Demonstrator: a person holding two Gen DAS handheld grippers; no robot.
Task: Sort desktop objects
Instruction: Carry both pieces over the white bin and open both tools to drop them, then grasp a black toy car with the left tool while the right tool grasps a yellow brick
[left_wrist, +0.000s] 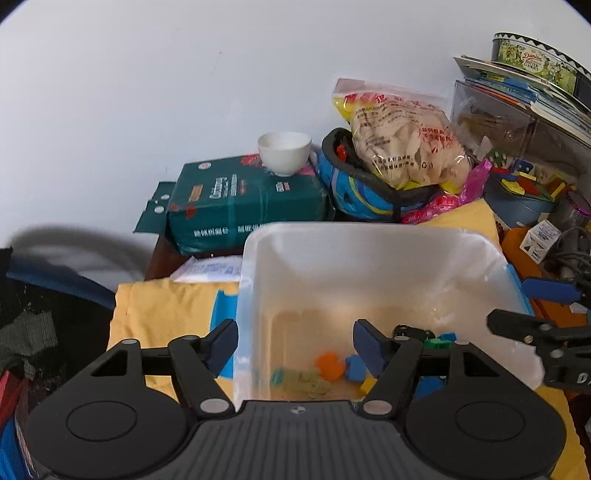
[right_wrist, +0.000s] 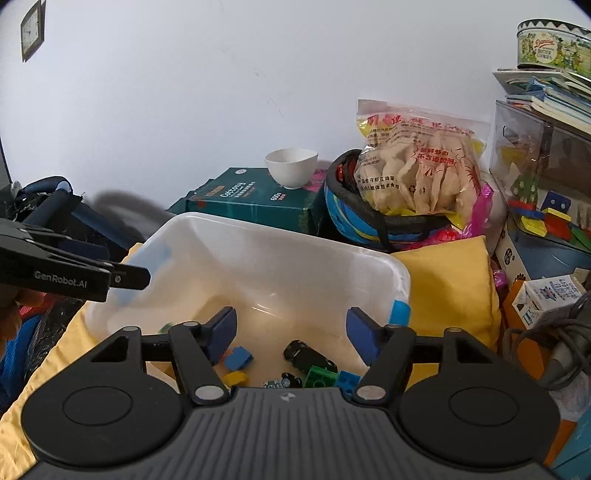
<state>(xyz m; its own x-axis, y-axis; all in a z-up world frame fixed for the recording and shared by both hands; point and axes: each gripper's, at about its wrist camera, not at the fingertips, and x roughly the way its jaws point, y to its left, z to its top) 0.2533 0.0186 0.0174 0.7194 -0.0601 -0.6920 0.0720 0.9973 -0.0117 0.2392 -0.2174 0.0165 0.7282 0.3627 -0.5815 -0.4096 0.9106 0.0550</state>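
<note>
1. Above the yellow cloth (left_wrist: 162, 314), the left gripper (left_wrist: 295, 343) hangs with fingers wide and empty.
2. The right gripper (right_wrist: 291, 332) is wide and empty too.
3. Toy blocks (right_wrist: 238, 358) and a black car (right_wrist: 308, 356) lie inside the clear bin (right_wrist: 280, 258).

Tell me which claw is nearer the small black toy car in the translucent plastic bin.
Right. The right claw hangs open directly above the small black toy car in the translucent plastic bin; the left claw, also open, sits over the bin's left side.
</note>
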